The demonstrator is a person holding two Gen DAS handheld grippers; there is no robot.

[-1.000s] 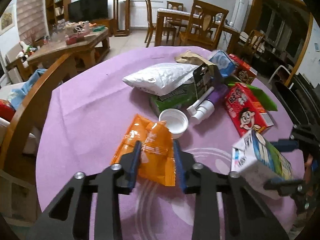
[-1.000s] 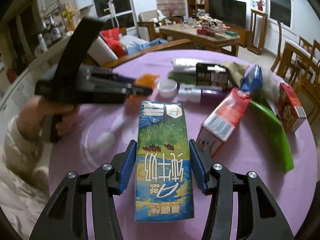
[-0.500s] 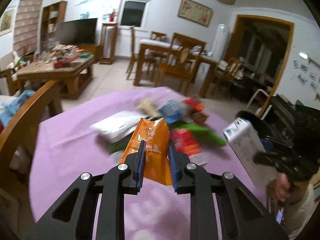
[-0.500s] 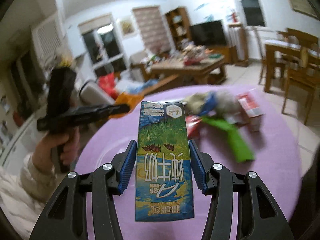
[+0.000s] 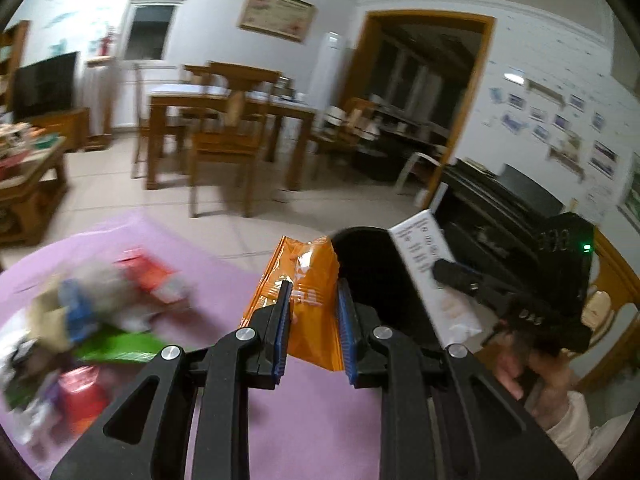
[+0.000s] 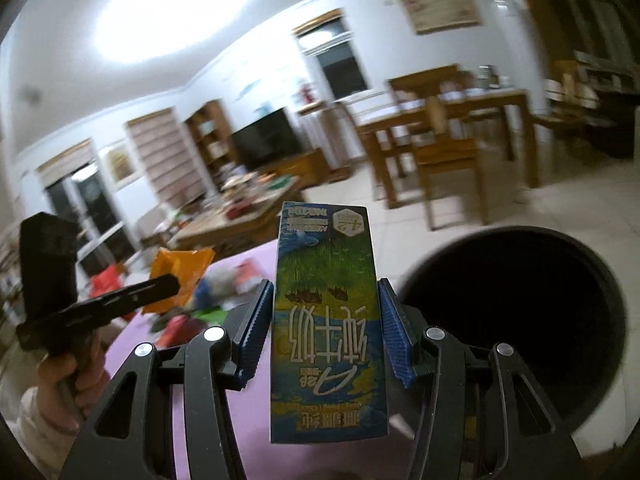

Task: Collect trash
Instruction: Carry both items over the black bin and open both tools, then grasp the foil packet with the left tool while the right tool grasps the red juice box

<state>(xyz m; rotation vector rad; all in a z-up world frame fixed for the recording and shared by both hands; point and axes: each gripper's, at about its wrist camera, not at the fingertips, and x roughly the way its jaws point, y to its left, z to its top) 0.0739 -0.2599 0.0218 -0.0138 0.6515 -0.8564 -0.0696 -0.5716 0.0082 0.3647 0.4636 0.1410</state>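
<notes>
My left gripper (image 5: 314, 296) is shut on an orange snack wrapper (image 5: 308, 272) and holds it in the air above the purple table's edge. My right gripper (image 6: 326, 300) is shut on a blue and green milk carton (image 6: 328, 320), held upright just left of a black round trash bin (image 6: 516, 316). In the left wrist view the bin (image 5: 364, 264) lies right behind the wrapper, and the right gripper (image 5: 472, 280) holds the carton (image 5: 424, 256) over its right side. The left gripper with the wrapper (image 6: 180, 272) shows at the left of the right wrist view.
The round table with a purple cloth (image 5: 224, 280) holds a blurred heap of other trash (image 5: 92, 312) at the left. Wooden dining chairs and a table (image 5: 224, 128) stand beyond on the tiled floor. A dark cabinet (image 5: 500, 208) stands behind the bin.
Both grippers have lifted off the table and swung right toward the black bin, each keeping its item. The trash heap has slid to the left of both views.
</notes>
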